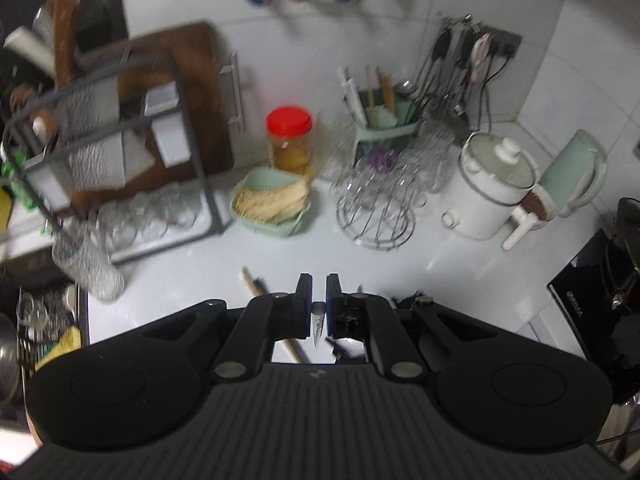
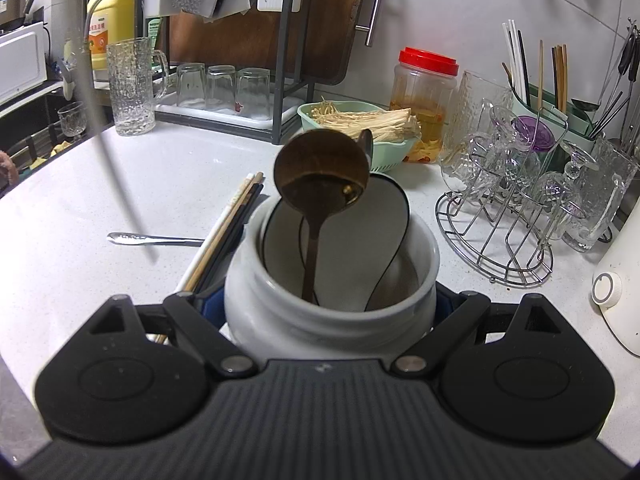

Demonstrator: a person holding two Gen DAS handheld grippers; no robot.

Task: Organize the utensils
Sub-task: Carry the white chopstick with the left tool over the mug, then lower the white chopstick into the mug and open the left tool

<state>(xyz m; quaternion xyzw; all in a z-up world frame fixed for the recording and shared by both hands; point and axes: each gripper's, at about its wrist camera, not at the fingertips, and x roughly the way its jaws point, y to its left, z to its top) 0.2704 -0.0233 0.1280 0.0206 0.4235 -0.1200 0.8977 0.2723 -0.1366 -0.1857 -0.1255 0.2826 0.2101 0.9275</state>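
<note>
The left gripper (image 1: pixel 318 304) has its jaws pinching a slim metal utensil (image 1: pixel 317 326). The right gripper (image 2: pixel 330 308) has its jaws clamped around a white jar (image 2: pixel 280 320); a wooden ladle (image 2: pixel 320 176) stands inside it.

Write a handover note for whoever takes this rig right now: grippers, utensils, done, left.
Left hand-held gripper: shut on a thin metal utensil, lifted off the counter.
Right hand-held gripper: clamped on the white ceramic holder.
Done: wooden ladle and white ladle stand in the holder.
Left: drop in the held utensil, then the chopsticks and metal spoon lying beside the holder.
</note>
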